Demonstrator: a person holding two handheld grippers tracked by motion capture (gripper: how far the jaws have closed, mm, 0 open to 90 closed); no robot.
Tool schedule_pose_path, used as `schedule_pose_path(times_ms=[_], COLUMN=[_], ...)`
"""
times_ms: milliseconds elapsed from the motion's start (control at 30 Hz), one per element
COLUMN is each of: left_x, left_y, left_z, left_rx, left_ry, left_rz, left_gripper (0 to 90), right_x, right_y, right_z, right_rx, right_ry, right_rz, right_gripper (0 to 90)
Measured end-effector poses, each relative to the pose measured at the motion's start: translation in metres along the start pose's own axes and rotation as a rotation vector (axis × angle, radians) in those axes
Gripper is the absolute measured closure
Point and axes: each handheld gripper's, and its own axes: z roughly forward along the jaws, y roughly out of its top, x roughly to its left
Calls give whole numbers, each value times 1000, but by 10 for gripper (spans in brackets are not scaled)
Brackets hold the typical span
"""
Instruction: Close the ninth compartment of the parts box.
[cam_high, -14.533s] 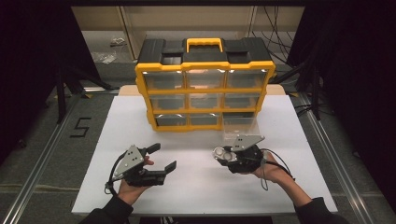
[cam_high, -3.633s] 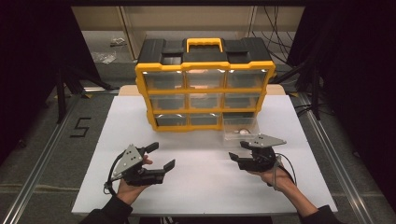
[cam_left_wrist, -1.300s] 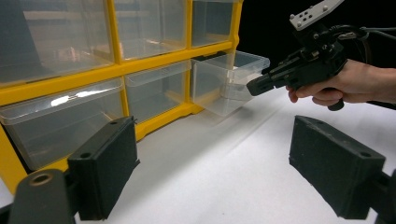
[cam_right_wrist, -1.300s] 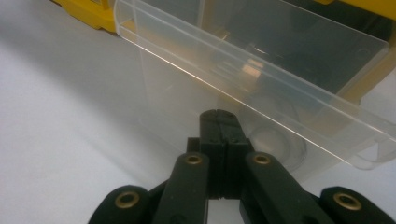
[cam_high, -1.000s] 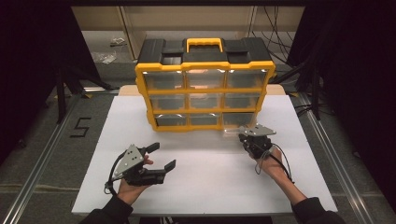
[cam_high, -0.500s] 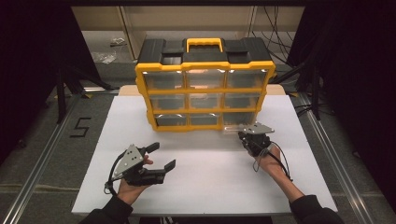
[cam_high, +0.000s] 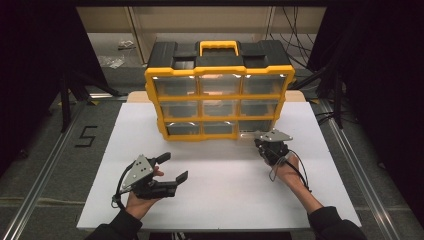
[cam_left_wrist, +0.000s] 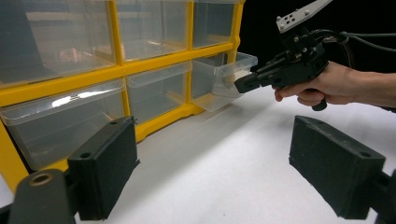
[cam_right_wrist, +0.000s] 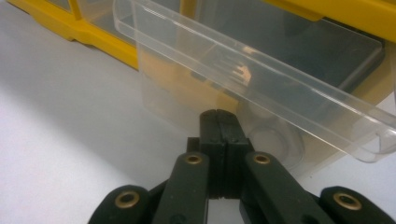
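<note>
A yellow organizer with a black top and several clear drawers stands at the back of the white table. Its bottom right drawer is pulled partly out and tips forward. My right gripper is shut, its tips pressed together against the clear front of that drawer, under its lip; nothing shows between the jaws. In the left gripper view the right gripper touches the drawer front. My left gripper rests open near the table's front left, and its jaws stand wide apart with nothing between them.
The other drawers look closed and empty. A yellow carry handle sits on the organizer's top. Bare white tabletop lies between the two hands. A metal rail runs along the floor at the left, and cables hang behind the organizer.
My right gripper has travelled from the table's right middle up to the bottom right drawer; over the last second it has hardly moved. The left gripper has kept still.
</note>
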Motion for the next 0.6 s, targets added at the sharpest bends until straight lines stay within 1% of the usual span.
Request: schedule_pose_path(times_ms=[600], left_x=[0], left_y=[0], left_z=[0], left_rx=[-2], left_ry=[0], left_rz=[2], left_gripper=[147], right_x=[-4], right_y=[2], right_z=[12], right_rx=[-12], right_ry=[-23], right_rz=[8], right_gripper=[900])
